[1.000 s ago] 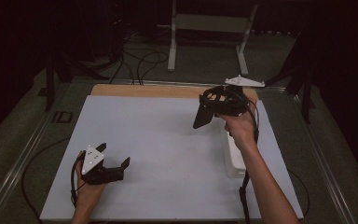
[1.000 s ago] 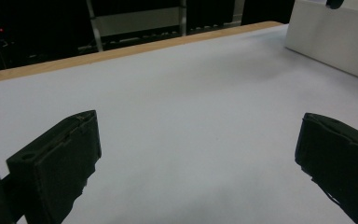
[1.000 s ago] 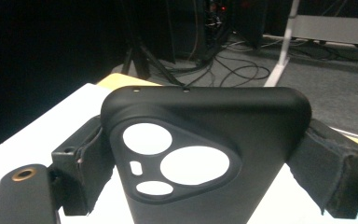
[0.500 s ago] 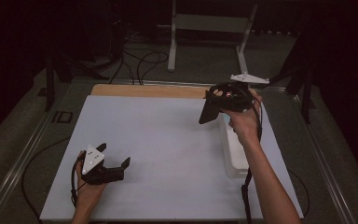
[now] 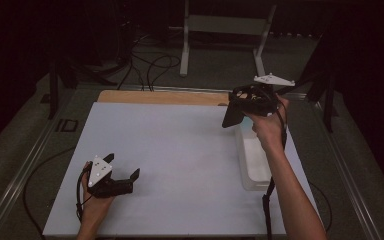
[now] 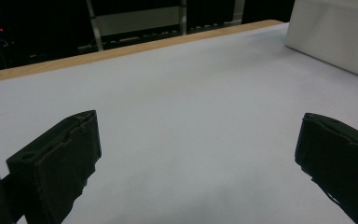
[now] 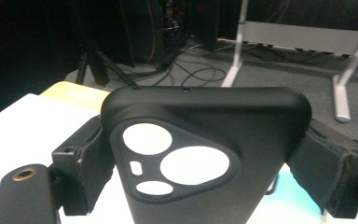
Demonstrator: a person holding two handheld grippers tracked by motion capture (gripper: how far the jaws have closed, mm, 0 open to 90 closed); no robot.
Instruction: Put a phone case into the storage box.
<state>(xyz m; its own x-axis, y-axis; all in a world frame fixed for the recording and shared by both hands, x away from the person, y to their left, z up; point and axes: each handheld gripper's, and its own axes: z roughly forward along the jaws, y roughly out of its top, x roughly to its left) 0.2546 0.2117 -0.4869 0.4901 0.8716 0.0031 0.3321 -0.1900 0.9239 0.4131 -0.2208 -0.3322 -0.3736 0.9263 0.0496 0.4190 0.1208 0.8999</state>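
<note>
Here we took the white mat [image 5: 180, 165] on the table as our landmark and placed everything against it. It covered nearly the whole tabletop, with a strip of bare wood showing past its far edge. Along its right edge lay a clear, shallow bin [image 5: 254, 162], its long axis running from near to far.

Above the far end of that bin we held the right gripper [image 5: 240, 107], lifted well off the mat. Its jaws were closed on a black phone case [image 7: 200, 154], one pad [image 7: 81, 154] pressing each long side. In the right gripper view the case showed us its outer back, the camera cut-out toward the top and the long axis running up and away from the jaws. From the high view the case [image 5: 230, 116] hung off the gripper's left side, tilted down toward the mat, just above and to the left of the bin's far corner.

The left gripper [image 5: 125, 181] rested at the mat's near left part, well apart from the case, its jaws spread wide with bare mat between them in the left gripper view, gripping nothing.

So we judged that the coming move rested with the right hand alone: the case sat already in its grip, the bin lay directly under and toward us from it, and the case's long axis would have to swing round to lie along the bin's.
</note>
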